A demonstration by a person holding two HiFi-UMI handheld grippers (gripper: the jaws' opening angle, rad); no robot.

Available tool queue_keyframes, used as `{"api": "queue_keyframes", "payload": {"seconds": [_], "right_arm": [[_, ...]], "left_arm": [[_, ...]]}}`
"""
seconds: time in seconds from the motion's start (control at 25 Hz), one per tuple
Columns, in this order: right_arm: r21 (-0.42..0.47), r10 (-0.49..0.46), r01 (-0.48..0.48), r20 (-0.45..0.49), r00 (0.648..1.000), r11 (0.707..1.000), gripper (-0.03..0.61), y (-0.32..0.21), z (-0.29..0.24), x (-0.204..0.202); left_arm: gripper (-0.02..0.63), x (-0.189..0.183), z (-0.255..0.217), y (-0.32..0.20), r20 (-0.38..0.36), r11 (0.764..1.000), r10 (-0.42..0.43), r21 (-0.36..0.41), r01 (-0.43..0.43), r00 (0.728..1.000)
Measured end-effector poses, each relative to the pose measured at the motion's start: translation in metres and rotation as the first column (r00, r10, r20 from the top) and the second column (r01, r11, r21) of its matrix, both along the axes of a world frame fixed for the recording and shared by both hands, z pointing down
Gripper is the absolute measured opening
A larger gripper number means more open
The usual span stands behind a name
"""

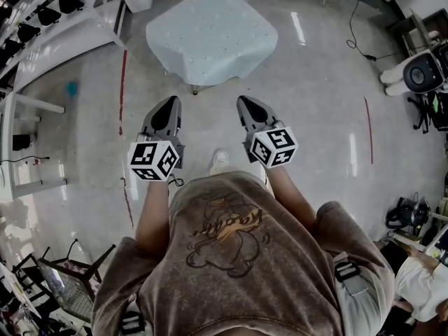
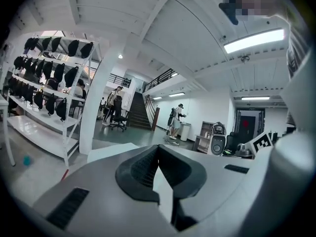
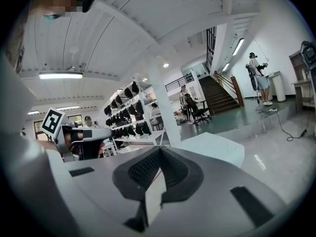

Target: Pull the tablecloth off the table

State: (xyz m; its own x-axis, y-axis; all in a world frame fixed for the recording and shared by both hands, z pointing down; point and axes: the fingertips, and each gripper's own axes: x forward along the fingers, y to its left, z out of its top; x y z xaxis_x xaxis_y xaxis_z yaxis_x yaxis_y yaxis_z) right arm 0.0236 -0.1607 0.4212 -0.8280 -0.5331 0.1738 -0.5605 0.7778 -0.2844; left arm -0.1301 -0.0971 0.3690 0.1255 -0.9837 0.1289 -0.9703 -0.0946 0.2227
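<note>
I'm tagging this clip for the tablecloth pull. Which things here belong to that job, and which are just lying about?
For the job:
- pale tablecloth, not yet gripped
- left gripper, shut and empty
- right gripper, shut and empty

Just lying about:
- red tape line on the floor
- small teal thing
- rack of dark gear
- chair

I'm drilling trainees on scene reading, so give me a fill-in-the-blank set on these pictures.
The tablecloth covers a ___.
The left gripper and right gripper both have ___ jaws.
The floor's tape line is ___.
Missing: table; shut; red.
</note>
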Motion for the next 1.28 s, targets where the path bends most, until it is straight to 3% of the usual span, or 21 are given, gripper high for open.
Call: {"api": "queue_keyframes", "payload": {"seconds": [0.52, 0.88, 1.16, 1.28], "right_arm": [[0.017, -0.040, 0.039, 0.038, 0.998, 0.999, 0.008, -0.030, -0.023, -0.022], [0.039, 0.015, -0.016, 0.011, 1.000, 0.999, 0.010, -0.040, -0.027, -0.033], [0.019, 0.055, -0.055, -0.004, 0.998, 0.998, 0.088, -0.050, -0.024, -0.030], [0.006, 0.057, -0.057, -0.004, 0.998, 0.998, 0.139, -0.050, -0.021, -0.026]], "left_arm": [[0.018, -0.017, -0.014, -0.033, 0.008, 1.000, 0.002, -0.010, -0.002, 1.000], [0.020, -0.028, -0.015, -0.048, 0.010, 0.999, 0.032, -0.011, -0.032, 0.999], [0.022, -0.031, -0.007, -0.058, -0.023, 0.998, 0.058, -0.023, -0.059, 0.998], [0.108, -0.029, -0.003, -0.060, -0.050, 0.997, 0.066, -0.028, -0.068, 0.997]]}}
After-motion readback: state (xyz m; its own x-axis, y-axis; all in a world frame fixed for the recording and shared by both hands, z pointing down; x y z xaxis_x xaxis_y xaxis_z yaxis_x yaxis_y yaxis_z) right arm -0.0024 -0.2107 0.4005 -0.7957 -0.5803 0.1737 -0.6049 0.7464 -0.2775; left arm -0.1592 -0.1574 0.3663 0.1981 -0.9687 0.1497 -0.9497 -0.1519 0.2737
